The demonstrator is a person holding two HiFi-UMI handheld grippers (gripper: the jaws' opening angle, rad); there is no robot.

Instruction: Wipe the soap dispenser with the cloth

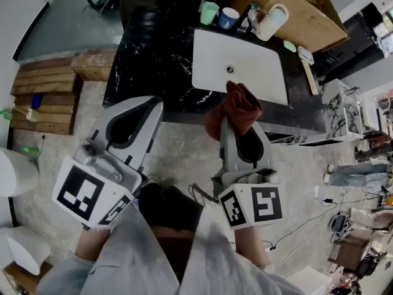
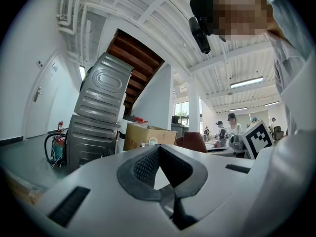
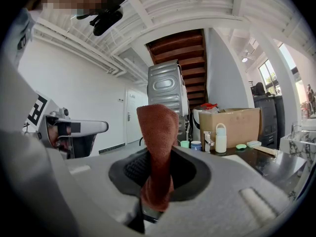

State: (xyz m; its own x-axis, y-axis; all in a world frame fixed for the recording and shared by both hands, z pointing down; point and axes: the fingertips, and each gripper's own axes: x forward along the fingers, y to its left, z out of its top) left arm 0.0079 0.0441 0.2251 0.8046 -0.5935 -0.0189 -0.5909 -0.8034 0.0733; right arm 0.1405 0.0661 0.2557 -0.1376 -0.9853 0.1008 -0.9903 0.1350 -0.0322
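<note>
Two grippers are hovering short of the dark surface (image 1: 153, 60): the left gripper (image 1: 147, 109) is pressing its fingers together on nothing, while the right gripper (image 1: 236, 131) is pinching a rust-red cloth (image 1: 238, 106) that is bunching up above its fingers. One white soap dispenser (image 1: 273, 20) is standing upright at the back of the surface, beside the tap (image 1: 253, 17) behind the white sink (image 1: 206, 72), well apart from the cloth.
</note>
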